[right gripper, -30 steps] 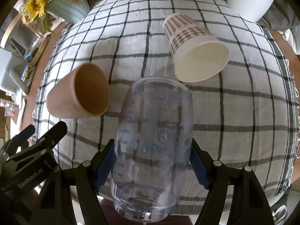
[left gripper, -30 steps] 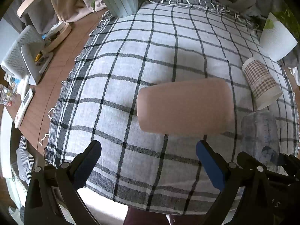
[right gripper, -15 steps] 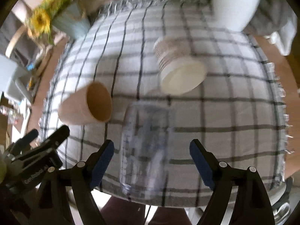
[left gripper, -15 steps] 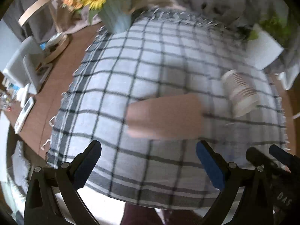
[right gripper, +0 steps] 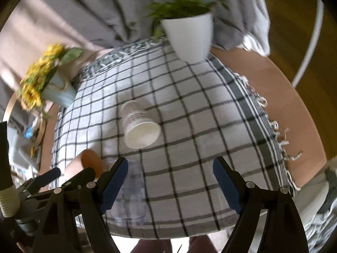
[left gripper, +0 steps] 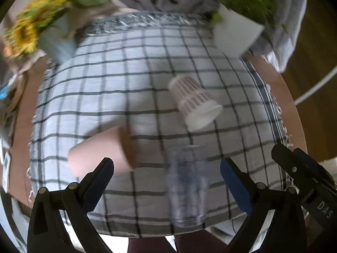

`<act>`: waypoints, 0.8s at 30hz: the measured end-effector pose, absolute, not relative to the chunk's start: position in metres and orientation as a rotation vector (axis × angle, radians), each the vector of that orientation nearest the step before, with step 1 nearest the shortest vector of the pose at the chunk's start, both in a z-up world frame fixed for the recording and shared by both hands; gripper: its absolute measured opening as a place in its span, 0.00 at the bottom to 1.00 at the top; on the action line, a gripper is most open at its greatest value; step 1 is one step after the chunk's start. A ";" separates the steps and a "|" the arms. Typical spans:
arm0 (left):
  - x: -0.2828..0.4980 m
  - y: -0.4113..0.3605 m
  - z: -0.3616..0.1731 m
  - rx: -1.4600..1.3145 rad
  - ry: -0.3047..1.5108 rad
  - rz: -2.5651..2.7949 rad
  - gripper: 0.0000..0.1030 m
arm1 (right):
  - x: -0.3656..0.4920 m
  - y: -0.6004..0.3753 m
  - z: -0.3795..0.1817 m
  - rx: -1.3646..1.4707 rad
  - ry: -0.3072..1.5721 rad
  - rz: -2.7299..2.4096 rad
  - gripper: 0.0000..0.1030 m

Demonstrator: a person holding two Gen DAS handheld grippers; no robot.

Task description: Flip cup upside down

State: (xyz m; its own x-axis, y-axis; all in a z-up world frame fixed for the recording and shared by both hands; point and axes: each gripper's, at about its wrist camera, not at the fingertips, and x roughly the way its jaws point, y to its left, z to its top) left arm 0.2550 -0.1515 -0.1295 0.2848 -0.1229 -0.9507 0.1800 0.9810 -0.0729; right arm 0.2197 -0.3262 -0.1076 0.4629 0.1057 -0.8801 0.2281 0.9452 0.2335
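Three cups lie on their sides on the checked cloth (left gripper: 126, 80). A tan cup (left gripper: 101, 151) is at the left, its mouth facing right. A patterned paper cup (left gripper: 193, 103) lies in the middle, also in the right wrist view (right gripper: 140, 126). A clear plastic measuring cup (left gripper: 186, 185) lies near the front edge, also in the right wrist view (right gripper: 130, 198). My left gripper (left gripper: 168, 181) is open and empty, above the clear cup. My right gripper (right gripper: 170, 181) is open and empty, with the clear cup by its left finger.
A sunflower vase (right gripper: 52, 84) stands at the back left and a white plant pot (right gripper: 189, 35) at the back right. Bare wooden table (right gripper: 263, 78) shows to the right of the cloth. Clutter lies on the table at the far left (left gripper: 6, 105).
Both grippers pulled back and up from the table. The right gripper, which had the clear cup between its fingers, has left it lying on the cloth and shifted right.
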 end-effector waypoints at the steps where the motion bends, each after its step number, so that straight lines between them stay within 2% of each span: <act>1: 0.259 -0.158 -0.134 0.062 1.289 -0.224 1.00 | 0.219 -0.333 -0.110 0.361 1.101 -0.088 0.80; 11: 0.289 -0.188 -0.193 0.079 1.527 -0.304 0.99 | 0.228 -0.367 -0.142 0.457 1.167 -0.156 0.80; 16: 0.296 -0.186 -0.213 0.044 1.590 -0.281 0.88 | 0.232 -0.368 -0.148 0.463 1.173 -0.158 0.80; 20: 0.296 -0.186 -0.221 0.053 1.613 -0.267 0.69 | 0.233 -0.368 -0.151 0.454 1.180 -0.162 0.80; 24: 0.294 -0.179 -0.219 0.010 1.597 -0.250 0.69 | 0.233 -0.368 -0.152 0.449 1.183 -0.168 0.80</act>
